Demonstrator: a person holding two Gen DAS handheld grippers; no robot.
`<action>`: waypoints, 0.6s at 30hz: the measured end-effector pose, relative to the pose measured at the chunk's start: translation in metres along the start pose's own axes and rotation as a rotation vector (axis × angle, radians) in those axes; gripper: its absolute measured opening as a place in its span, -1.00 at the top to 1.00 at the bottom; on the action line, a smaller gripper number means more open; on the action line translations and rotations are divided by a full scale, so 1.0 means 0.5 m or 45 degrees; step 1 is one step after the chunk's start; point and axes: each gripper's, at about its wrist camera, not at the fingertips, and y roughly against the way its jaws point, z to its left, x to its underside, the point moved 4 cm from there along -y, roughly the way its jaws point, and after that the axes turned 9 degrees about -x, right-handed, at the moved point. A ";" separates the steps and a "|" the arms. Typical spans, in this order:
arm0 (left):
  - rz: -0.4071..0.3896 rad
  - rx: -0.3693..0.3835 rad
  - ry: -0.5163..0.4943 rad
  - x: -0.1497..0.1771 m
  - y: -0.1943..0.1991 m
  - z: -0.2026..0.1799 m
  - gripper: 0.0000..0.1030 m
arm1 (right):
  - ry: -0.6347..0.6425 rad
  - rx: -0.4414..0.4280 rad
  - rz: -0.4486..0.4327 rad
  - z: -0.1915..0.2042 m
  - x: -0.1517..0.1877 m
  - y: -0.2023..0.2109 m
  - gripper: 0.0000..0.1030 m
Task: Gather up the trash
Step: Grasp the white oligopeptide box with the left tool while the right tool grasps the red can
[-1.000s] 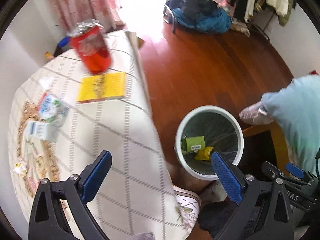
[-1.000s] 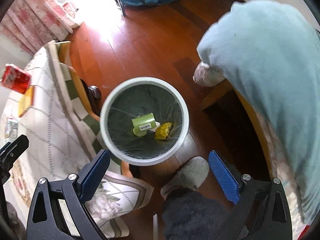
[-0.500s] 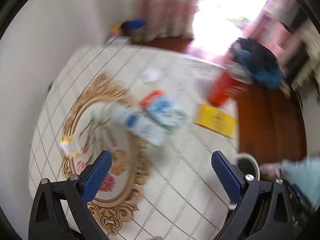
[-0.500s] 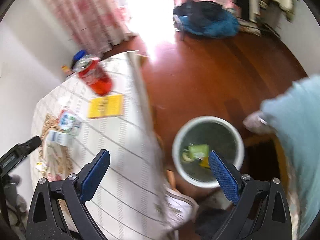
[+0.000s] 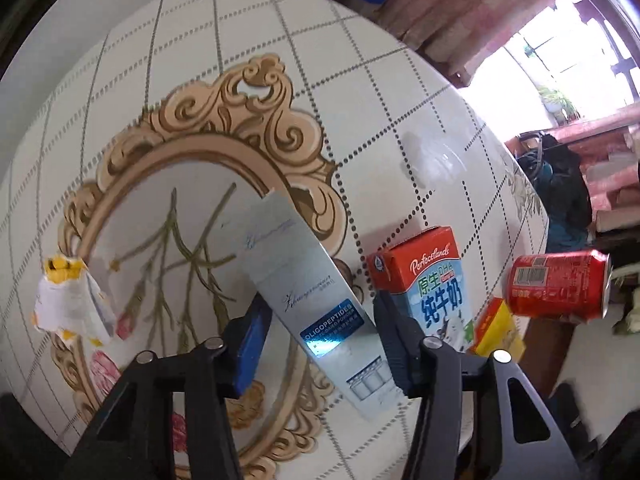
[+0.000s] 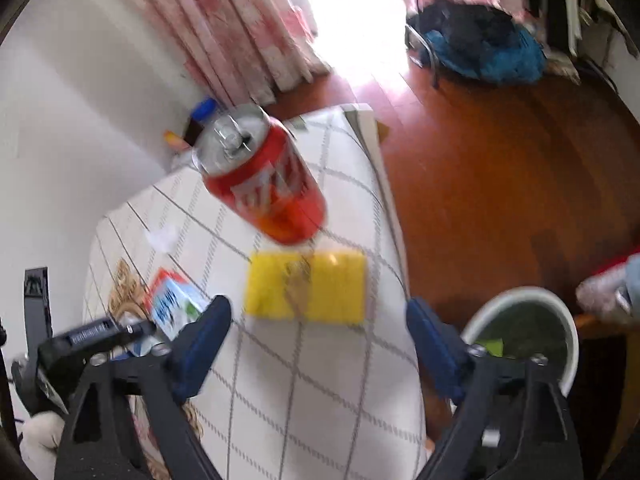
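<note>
On the table, a long pale-blue box (image 5: pixel 316 304) lies between the fingers of my left gripper (image 5: pixel 320 340), whose jaws stand on either side of it with small gaps. Beside it stand a red-and-blue milk carton (image 5: pixel 428 284), a red can (image 5: pixel 558 286), a yellow pack (image 5: pixel 496 332) and a crumpled white-yellow wrapper (image 5: pixel 68 300). My right gripper (image 6: pixel 316 344) is open and empty above the table edge, just short of the yellow pack (image 6: pixel 306 288) and the can (image 6: pixel 264 184). The white bin (image 6: pixel 560 312) stands on the floor to the right.
The table has a white checked cloth (image 5: pixel 360 80) with a gold frame print. A small clear scrap (image 5: pixel 430 160) lies farther back. A dark-blue bundle (image 6: pixel 480 44) sits on the wooden floor by pink curtains (image 6: pixel 248 20). The left gripper's body (image 6: pixel 80 340) shows at lower left.
My left gripper swung from the bin to the table, came down low, and narrowed around the pale-blue box. My right gripper swung from over the bin toward the table edge.
</note>
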 end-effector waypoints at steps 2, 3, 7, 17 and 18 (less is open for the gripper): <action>-0.051 -0.040 -0.110 0.002 0.007 -0.002 0.17 | 0.075 0.007 -0.052 0.016 -0.019 -0.010 -0.88; -0.090 -0.080 -0.181 -0.001 0.011 0.000 0.18 | 0.105 0.014 -0.067 0.022 -0.028 -0.017 -0.88; -0.116 -0.170 -0.311 -0.003 0.002 -0.001 0.09 | 0.207 0.051 -0.123 0.051 -0.067 -0.049 -0.89; -0.213 -0.236 -0.264 -0.008 -0.009 -0.002 0.32 | 0.334 0.144 -0.064 0.099 -0.113 -0.141 -0.87; -0.228 -0.242 -0.265 -0.009 -0.004 -0.001 0.33 | 0.341 0.143 -0.062 0.101 -0.116 -0.147 -0.77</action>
